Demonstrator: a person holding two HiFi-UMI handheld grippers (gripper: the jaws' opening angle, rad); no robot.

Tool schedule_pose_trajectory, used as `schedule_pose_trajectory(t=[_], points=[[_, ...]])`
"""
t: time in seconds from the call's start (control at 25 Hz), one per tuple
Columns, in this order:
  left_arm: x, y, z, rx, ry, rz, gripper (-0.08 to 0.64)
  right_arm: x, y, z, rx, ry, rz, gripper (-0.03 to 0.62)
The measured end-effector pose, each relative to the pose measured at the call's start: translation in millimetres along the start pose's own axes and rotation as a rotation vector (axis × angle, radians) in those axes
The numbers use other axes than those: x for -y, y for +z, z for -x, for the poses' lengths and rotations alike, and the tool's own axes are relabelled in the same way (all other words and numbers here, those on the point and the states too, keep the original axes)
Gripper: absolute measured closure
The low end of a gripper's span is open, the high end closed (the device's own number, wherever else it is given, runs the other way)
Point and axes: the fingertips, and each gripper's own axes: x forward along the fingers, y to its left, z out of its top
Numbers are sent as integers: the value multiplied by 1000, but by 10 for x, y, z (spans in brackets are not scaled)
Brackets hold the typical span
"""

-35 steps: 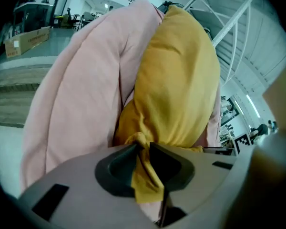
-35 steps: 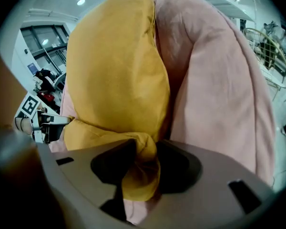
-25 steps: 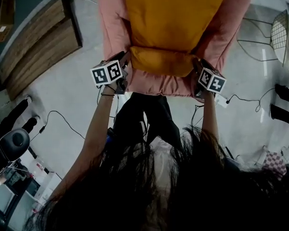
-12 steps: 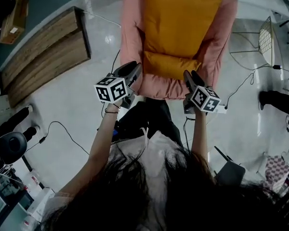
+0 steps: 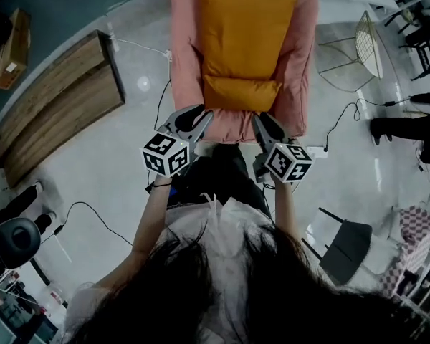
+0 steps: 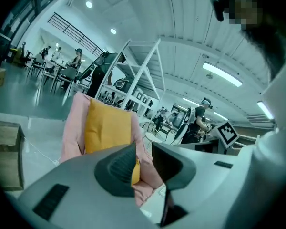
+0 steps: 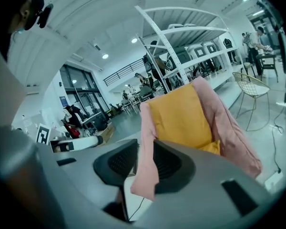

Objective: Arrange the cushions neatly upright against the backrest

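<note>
Against the armchair [image 5: 183, 57] — large cushion [image 5: 245, 31] upright, small cushion [image 5: 241, 94] at its foot.

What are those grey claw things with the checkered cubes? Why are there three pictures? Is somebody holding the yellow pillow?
Those are two grippers: grey claws that a person holds, one in each hand. The checkered cubes are part of them. One picture comes from a camera on the person's head, looking down. The other two come from cameras riding on the left gripper and the right gripper, looking along their jaws. On the floor stands a pink padded armchair. A big orange cushion leans upright against its back, and a small orange cushion lies on the seat in front. Nobody holds a pillow: both claws are open and empty. The right one's jaws have just been closing a little, with nothing between them.
</note>
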Motion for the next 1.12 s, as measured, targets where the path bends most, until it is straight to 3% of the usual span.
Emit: schedule_pose_trajectory(t=[0.28,0.6,0.92,1.12], points=[[399,-328,74,-54,-53,-20,453,-132,-162,432,-24,-15,39,508],[603,-396,193,-36,-84,-13,453,-230,-274,574,-53,5,77,511],[902,-324,365,8,-37,-48,453,-323,-286,881,-48,68,110,511],[1230,-484,497,23,-5,-45,453,-375,-458,1218,-47,117,118,511]])
